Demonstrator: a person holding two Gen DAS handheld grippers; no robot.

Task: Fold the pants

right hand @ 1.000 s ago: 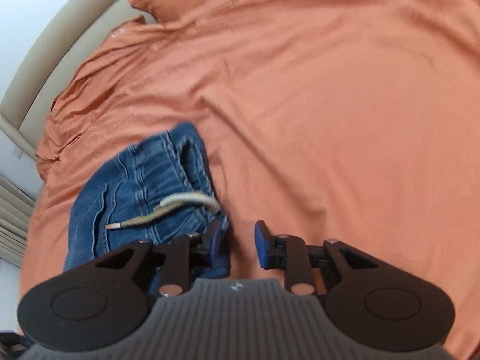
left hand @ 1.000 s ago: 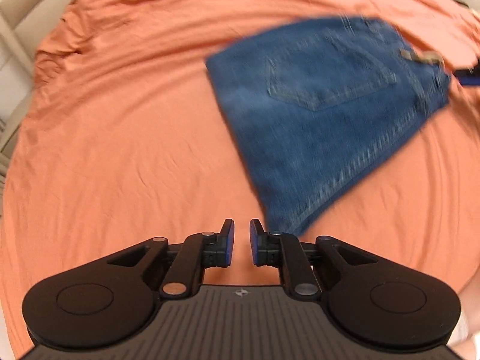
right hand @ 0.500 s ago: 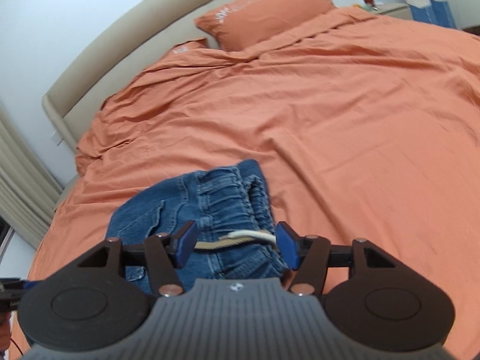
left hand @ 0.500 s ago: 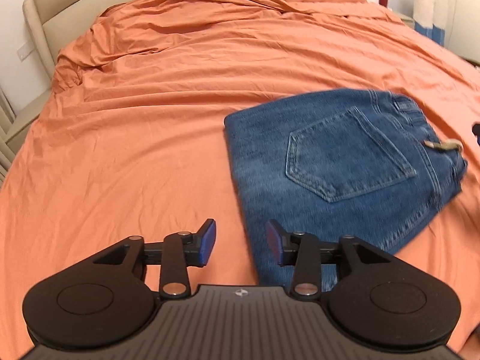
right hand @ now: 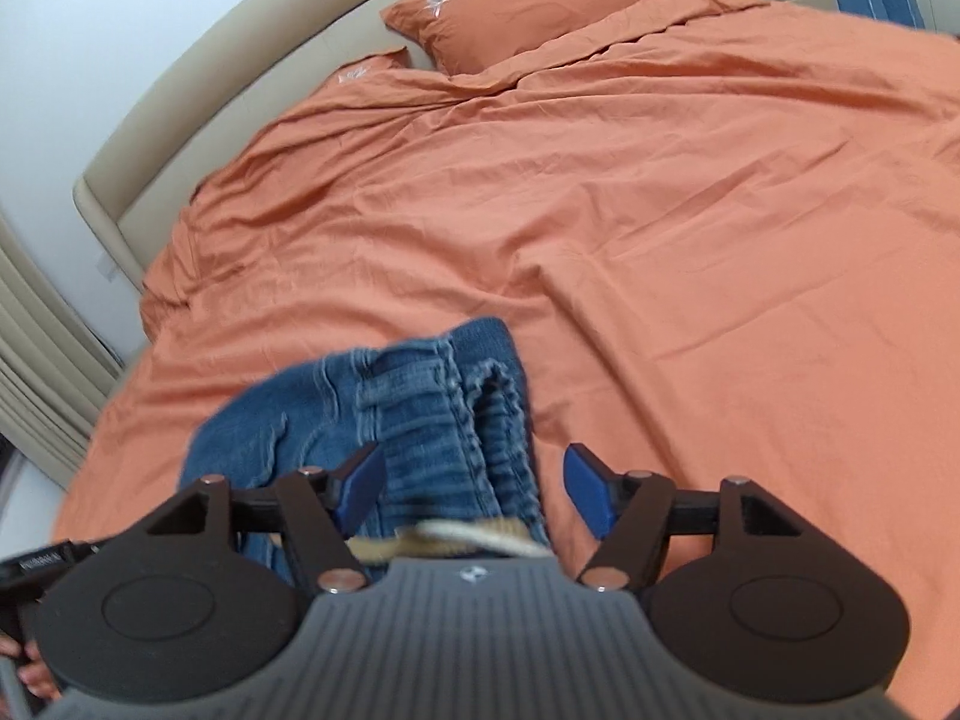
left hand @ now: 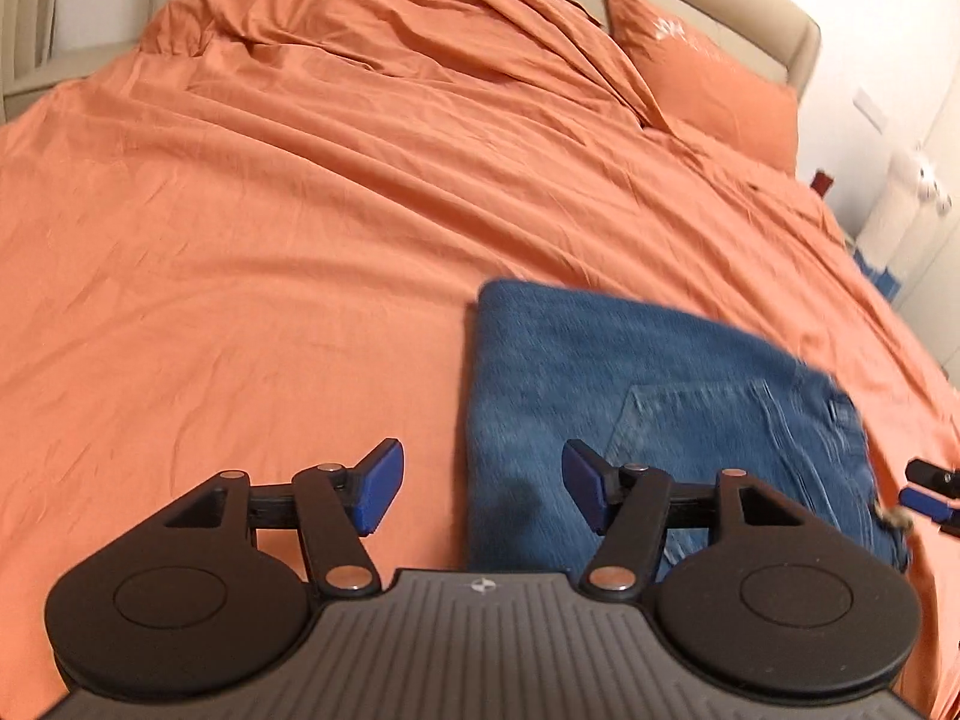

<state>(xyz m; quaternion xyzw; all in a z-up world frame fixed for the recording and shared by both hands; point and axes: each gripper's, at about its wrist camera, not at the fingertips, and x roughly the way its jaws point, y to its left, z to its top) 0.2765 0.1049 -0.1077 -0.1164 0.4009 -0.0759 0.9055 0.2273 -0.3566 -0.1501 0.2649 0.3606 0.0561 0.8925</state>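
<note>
**Folded pants on bed, both grippers released**

Finding: the pants lie folded into a compact denim block on the orange bed, back pocket uppermost, well short of the pillow.

Left gripper: fingers spread wide, holding nothing. The left edge of the pants runs between them; one finger is over bare sheet, the other over denim.

Right gripper: fingers likewise apart and empty, straddling the waistband end, with the pale drawstring just below them.

Judgement: the fold looks essentially complete. To finish well, lift both grippers straight up and clear of the pants so no finger snags the drawstring or drags the top layer askew.
</note>
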